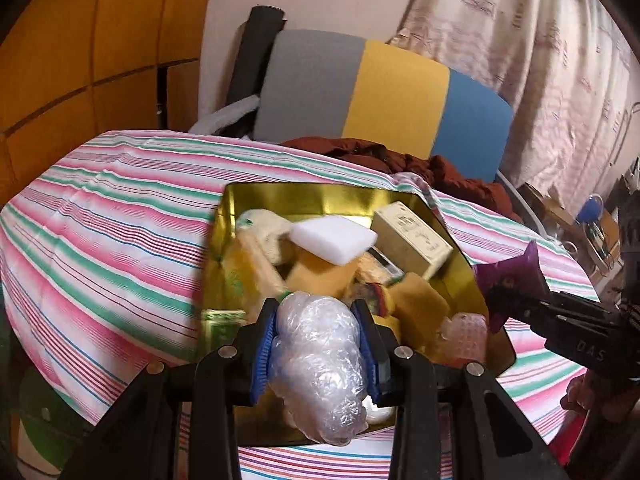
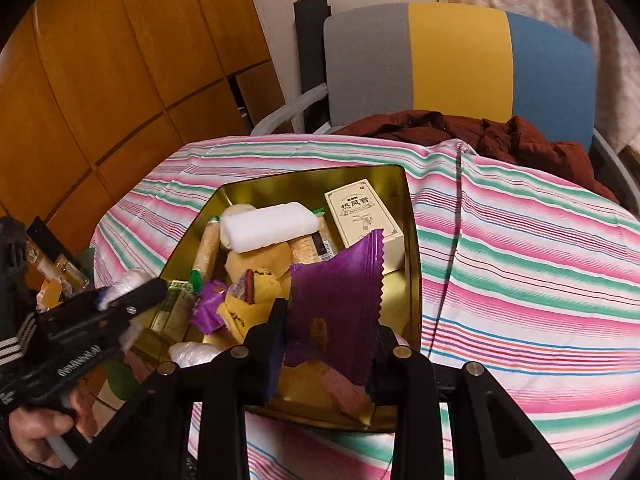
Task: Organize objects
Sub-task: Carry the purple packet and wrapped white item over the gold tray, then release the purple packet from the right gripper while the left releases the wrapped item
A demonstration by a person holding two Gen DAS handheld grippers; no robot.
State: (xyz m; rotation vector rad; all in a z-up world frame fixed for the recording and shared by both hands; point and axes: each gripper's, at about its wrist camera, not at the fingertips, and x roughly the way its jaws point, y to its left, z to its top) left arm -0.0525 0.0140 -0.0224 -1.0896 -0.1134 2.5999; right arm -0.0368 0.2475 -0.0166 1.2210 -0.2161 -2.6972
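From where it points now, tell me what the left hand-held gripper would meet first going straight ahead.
Probably the yellow sponge block under the white foam block in the gold tin; depth is unclear.

One gold tin (image 2: 412, 216), one white sponge (image 2: 270, 226), one cream box (image 2: 362, 210).

We see warm, dim indoor light in both views, with glare on the gold tin's inner wall (image 1: 280, 196). Fisheye bending curves the edges, corners go black, and motion blur softens everything slightly.
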